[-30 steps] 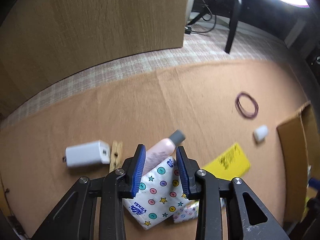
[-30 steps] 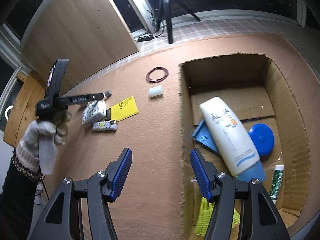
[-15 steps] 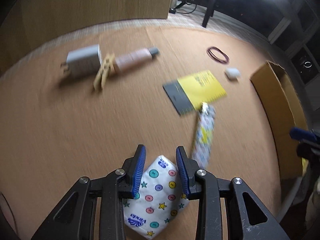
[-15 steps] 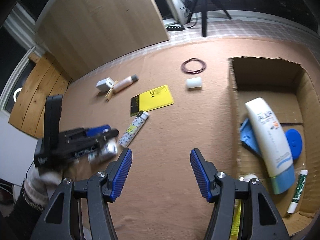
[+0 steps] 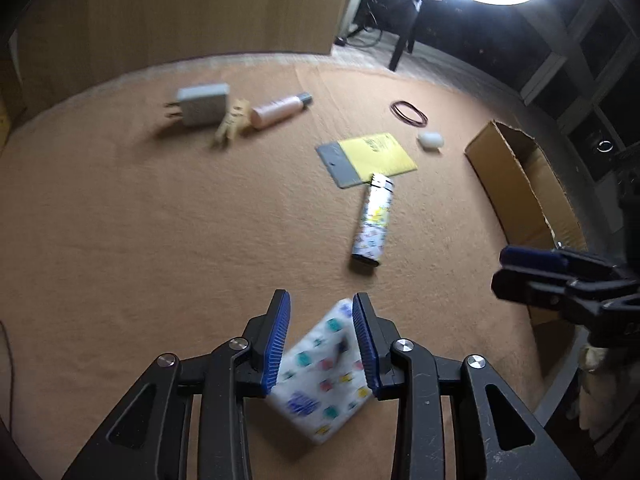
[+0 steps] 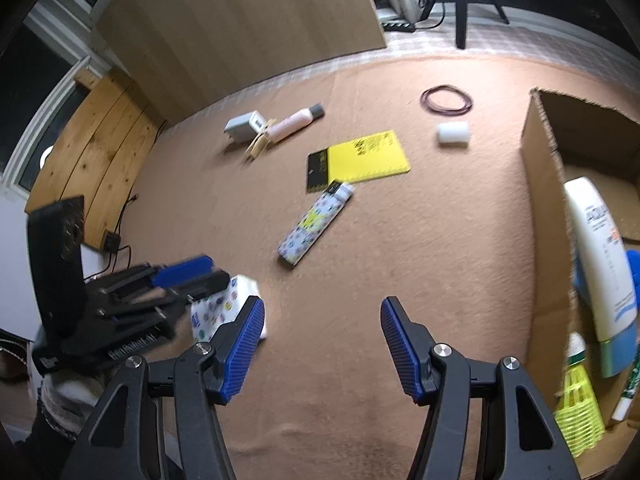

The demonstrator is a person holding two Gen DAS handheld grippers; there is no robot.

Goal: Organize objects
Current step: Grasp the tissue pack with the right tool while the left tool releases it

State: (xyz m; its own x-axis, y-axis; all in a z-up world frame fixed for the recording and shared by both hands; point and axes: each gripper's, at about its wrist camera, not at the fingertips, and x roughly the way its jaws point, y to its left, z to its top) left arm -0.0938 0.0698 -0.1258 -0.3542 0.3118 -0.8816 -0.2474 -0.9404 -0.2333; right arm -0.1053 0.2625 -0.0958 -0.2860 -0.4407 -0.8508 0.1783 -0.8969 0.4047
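A white tissue pack (image 5: 320,376) with coloured dots hangs tilted and blurred between the blue pads of my left gripper (image 5: 320,300). The jaws are opening, and the pack looks loose, slipping down just above the tan mat. From the right wrist view the same pack (image 6: 220,308) shows under the left gripper (image 6: 204,274), near the mat's front left. My right gripper (image 6: 322,304) stands open over bare mat with nothing between its fingers. The cardboard box (image 6: 544,184) lies to its right and holds a sunscreen tube (image 6: 596,248) and a yellow shuttlecock (image 6: 578,404).
On the mat lie a patterned lighter (image 6: 316,224), a yellow notepad (image 6: 364,156), a white cap (image 6: 452,134), rubber bands (image 6: 446,100), a pink bottle (image 6: 292,124), a wooden clip (image 6: 260,144) and a grey charger (image 6: 242,126). A wooden board stands behind.
My left gripper carried the tissue pack away from the other items toward the near side of the mat; its jaws have widened and the pack has gone blurred. My right gripper swung left, away from the box.
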